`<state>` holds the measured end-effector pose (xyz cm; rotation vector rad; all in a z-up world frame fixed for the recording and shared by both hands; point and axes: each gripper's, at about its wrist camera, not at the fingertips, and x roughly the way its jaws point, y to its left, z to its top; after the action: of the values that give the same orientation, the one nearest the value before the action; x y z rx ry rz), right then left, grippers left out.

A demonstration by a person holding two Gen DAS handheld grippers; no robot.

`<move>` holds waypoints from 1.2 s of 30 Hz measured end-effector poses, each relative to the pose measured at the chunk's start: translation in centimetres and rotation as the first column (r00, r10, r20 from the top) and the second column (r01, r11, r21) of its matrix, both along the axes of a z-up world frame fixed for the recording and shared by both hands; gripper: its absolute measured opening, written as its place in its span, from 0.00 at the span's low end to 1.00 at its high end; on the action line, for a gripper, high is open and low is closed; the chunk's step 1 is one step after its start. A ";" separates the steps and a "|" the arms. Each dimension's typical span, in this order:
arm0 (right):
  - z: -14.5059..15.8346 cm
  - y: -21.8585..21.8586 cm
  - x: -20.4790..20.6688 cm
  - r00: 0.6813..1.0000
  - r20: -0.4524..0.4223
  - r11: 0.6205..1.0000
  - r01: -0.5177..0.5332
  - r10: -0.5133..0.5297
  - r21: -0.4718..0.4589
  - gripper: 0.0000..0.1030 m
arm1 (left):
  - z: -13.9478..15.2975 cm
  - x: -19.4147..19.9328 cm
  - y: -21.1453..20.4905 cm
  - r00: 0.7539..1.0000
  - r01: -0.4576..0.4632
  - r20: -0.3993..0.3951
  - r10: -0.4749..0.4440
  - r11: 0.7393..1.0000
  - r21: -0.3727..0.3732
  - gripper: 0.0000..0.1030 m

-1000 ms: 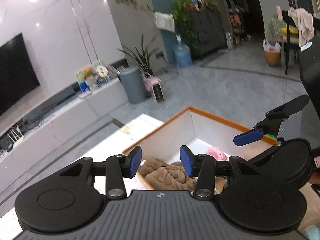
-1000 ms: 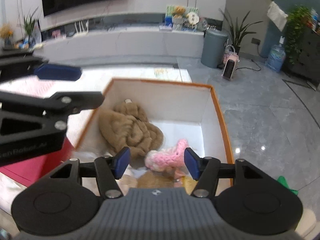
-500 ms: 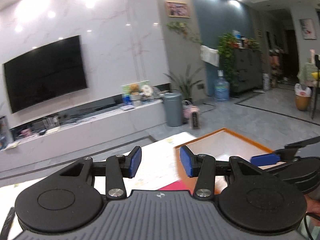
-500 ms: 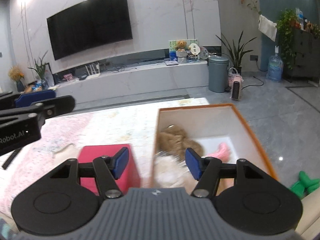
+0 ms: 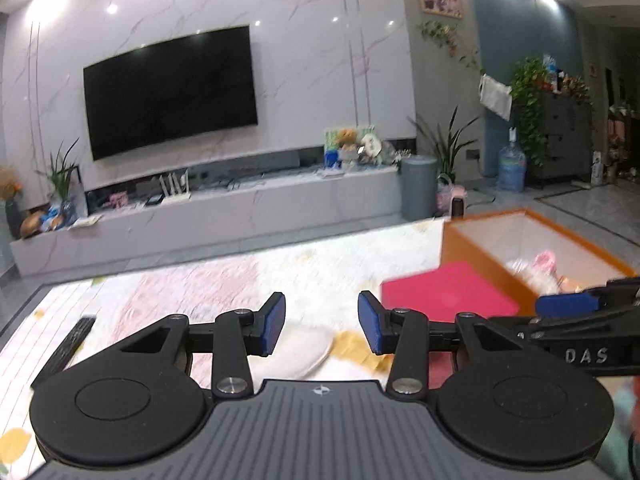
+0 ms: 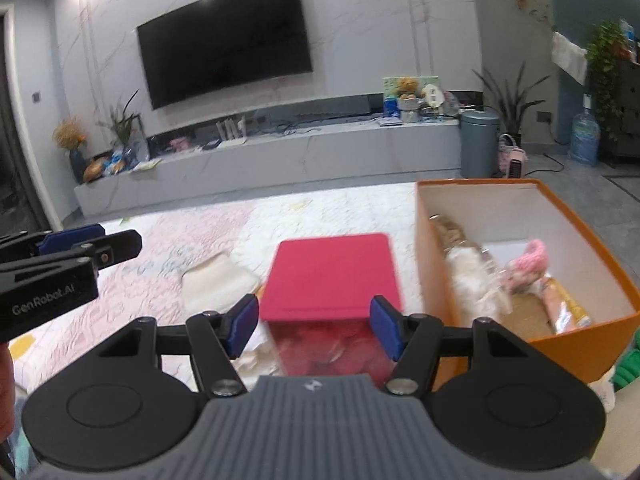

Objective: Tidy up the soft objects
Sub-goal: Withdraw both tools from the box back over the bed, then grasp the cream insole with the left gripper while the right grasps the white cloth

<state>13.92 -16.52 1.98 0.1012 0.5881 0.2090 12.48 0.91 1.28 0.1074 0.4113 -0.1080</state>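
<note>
An orange box (image 6: 576, 338) with a white inside stands on the right of the patterned mat; it also shows in the left wrist view (image 5: 480, 252). It holds a brown plush (image 6: 450, 230), a white fluffy item (image 6: 476, 276) and a pink knitted item (image 6: 532, 258). A cream cloth (image 6: 218, 280) lies on the mat left of a red box (image 6: 334, 276); the cloth also shows in the left wrist view (image 5: 298, 354). My left gripper (image 5: 322, 324) is open and empty above the cloth. My right gripper (image 6: 314, 328) is open and empty over the red box's near edge.
A black remote (image 5: 66, 346) lies at the mat's left. A green soft item (image 6: 630, 368) lies outside the orange box on the right. A TV (image 6: 224, 40), a low console (image 6: 280, 156) and a grey bin (image 6: 478, 142) stand behind.
Both grippers have pulled up and back from the orange box and swung left, so the views now show the mat, the red box and the cream cloth. Both stayed open.
</note>
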 end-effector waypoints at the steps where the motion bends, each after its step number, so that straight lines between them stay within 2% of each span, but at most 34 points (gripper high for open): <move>1: -0.2 0.6 0.0 1.000 -0.006 1.000 -0.016 0.016 -0.002 0.60 | -0.3 0.1 0.4 1.000 -0.005 -0.016 0.005 1.000 0.000 0.48; 9: -1.7 5.3 -0.3 0.992 -0.005 0.989 -0.128 0.128 -0.080 0.59 | -2.4 -0.8 4.3 0.994 -0.011 -0.109 0.008 1.000 -0.028 0.47; 18: -4.1 10.2 1.1 0.974 -0.027 0.956 -0.228 0.227 -0.184 0.53 | -4.8 1.3 6.2 0.977 0.027 -0.210 -0.030 0.999 -0.019 0.46; 21: -5.1 11.5 2.2 0.972 -0.034 0.944 -0.235 0.234 -0.232 0.51 | -5.7 2.4 6.6 0.970 0.026 -0.241 -0.028 1.000 -0.012 0.45; 24: -6.4 12.6 3.5 0.973 -0.049 0.931 -0.231 0.226 -0.283 0.50 | -6.3 3.4 7.2 0.962 0.028 -0.269 -0.037 0.999 -0.038 0.45; 26: -7.3 13.1 4.4 0.972 -0.067 0.928 -0.237 0.227 -0.287 0.48 | -6.5 4.1 7.3 0.957 0.035 -0.286 -0.045 0.999 -0.040 0.42; 27: -7.6 13.3 4.9 0.971 -0.077 0.928 -0.239 0.227 -0.287 0.44 | -6.6 4.4 7.2 0.956 0.049 -0.290 -0.055 0.998 -0.025 0.42; 30: -8.4 13.8 6.1 0.971 -0.087 0.921 -0.240 0.223 -0.307 0.41 | -6.9 5.8 6.8 0.949 0.117 -0.299 -0.099 0.992 0.042 0.42; 36: -9.8 14.8 8.4 0.965 -0.087 0.906 -0.262 0.247 -0.332 0.27 | -9.0 9.0 6.6 0.929 0.246 -0.320 -0.186 0.956 0.157 0.42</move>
<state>22.28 -1.74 -7.80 -0.3110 0.6727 0.3567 21.46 7.55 -7.68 0.3338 0.7172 -0.3058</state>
